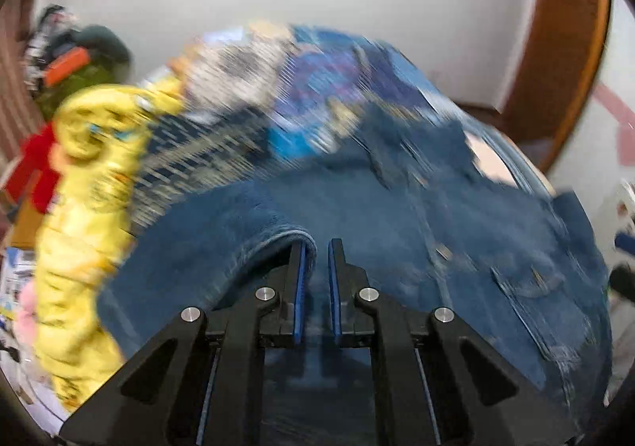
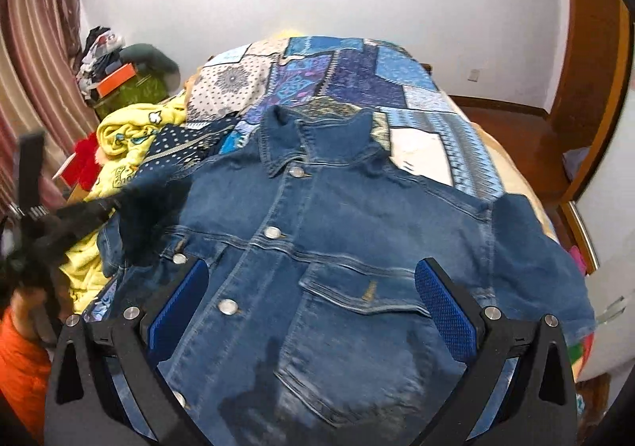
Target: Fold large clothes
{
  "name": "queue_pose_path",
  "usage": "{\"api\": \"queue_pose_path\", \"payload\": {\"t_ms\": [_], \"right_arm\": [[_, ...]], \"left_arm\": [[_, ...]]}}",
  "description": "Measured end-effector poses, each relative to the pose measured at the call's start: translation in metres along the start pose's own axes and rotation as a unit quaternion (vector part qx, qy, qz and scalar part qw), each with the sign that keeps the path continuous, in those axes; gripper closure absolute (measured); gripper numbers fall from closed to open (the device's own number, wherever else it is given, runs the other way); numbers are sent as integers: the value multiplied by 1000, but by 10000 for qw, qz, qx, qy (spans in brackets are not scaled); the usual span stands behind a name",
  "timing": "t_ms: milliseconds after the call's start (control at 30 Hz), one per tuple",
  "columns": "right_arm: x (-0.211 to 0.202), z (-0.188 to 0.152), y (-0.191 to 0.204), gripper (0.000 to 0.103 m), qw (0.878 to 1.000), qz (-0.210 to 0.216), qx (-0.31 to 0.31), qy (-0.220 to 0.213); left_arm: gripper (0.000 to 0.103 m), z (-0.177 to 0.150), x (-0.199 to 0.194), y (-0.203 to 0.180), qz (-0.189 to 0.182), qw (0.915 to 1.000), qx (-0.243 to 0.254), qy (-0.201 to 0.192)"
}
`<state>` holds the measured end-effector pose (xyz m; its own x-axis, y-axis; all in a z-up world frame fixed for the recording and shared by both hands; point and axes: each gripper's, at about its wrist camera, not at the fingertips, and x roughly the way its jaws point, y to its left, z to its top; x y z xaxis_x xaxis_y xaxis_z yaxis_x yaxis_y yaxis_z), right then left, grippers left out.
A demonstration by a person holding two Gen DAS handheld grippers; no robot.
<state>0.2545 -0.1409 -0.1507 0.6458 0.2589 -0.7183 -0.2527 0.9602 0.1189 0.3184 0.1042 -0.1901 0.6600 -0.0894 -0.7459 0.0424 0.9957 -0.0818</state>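
Denim jacket (image 2: pixel 317 247) lies button-side up on the patchwork bed (image 2: pixel 397 76). Left tool (image 1: pixel 316 247) pinches its hem fold at 9 o'clock; right tool (image 2: pixel 309 283) hangs wide above it, gripping nothing.

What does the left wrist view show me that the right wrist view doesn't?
Only the left wrist view: the left gripper up close, jaws nearly shut with a denim fold lying against one pad.

Only the right wrist view: the right gripper wide open above the jacket's collar, buttons and chest pocket.

Both: the denim jacket, patchwork bedspread and yellow cloth.
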Motion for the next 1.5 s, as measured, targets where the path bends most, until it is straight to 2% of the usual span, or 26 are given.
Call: {"api": "queue_pose_path", "payload": {"t_ms": [133, 233, 300, 367, 400, 433, 500, 600, 633, 733, 833, 900, 933, 967, 1100, 1167, 1233, 1300, 1367, 1500], "right_arm": [[-8, -7, -18, 0, 9997, 6, 230, -9], [-12, -11, -31, 0, 9991, 26, 431, -1], [-13, -12, -38, 0, 9984, 31, 564, -1], [-14, -14, -43, 0, 9979, 25, 649, -6], [-14, -14, -44, 0, 9977, 15, 679, -11], [-15, -15, -46, 0, 9976, 6, 694, -20], [-14, -15, -48, 0, 9974, -28, 717, -29], [-11, -15, -49, 0, 9974, -59, 724, -5], [-10, -16, -49, 0, 9974, -59, 722, 9], [-7, -15, -46, 0, 9975, -33, 703, 57], [-4, -15, -39, 0, 9979, 33, 638, 100], [1, -15, -35, 0, 9980, 68, 613, 162], [3, -14, -33, 0, 9980, 65, 607, 190], [4, -14, -32, 0, 9979, 62, 603, 211], [11, -14, -24, 0, 9984, 24, 490, 289], [15, -14, -23, 0, 9985, -49, 425, 341], [21, -15, -24, 0, 9982, -86, 429, 416], [25, -14, -25, 0, 9976, -40, 493, 476], [28, -15, -26, 0, 9970, 32, 570, 531], [32, -15, -26, 0, 9968, 13, 534, 587]], "left_arm": [[93, -25, 21, -37, -329, 9977, 242, 539], [93, -38, 25, -48, -318, 9960, 258, 798], [90, -40, 22, -46, -338, 9959, 110, 830], [72, -36, 9, -32, -331, 9968, -194, 707], [50, -34, 1, -22, -290, 9972, -321, 614], [40, -30, -15, -6, -183, 9977, -548, 368], [36, -26, -38, 20, -38, 9963, -852, 46], [28, -23, -54, 57, 5, 9918, -1269, -118], [24, -27, -59, 78, 24, 9876, -1560, -182], [23, -42, -58, 118, 74, 9753, -2203, -159], [23, -70, -45, 161, -217, 9458, -3240, -19], [23, -88, -35, 182, -471, 9216, -3853, 24], [23, -99, -27, 193, -572, 9053, -4209, 54], [23, -106, -21, 198, -613, 8962, -4393, 91], [23, -122, 7, 208, -854, 8747, -4756, 377], [23, -129, 24, 212, -1204, 8573, -4977, 531], [23, -136, 41, 215, -1465, 8354, -5260, 628], [23, -138, 50, 219, -1425, 8283, -5386, 586], [23, -133, 54, 224, -1417, 8266, -5419, 551], [23, -124, 66, 236, -1301, 8355, -5317, 485]]}}
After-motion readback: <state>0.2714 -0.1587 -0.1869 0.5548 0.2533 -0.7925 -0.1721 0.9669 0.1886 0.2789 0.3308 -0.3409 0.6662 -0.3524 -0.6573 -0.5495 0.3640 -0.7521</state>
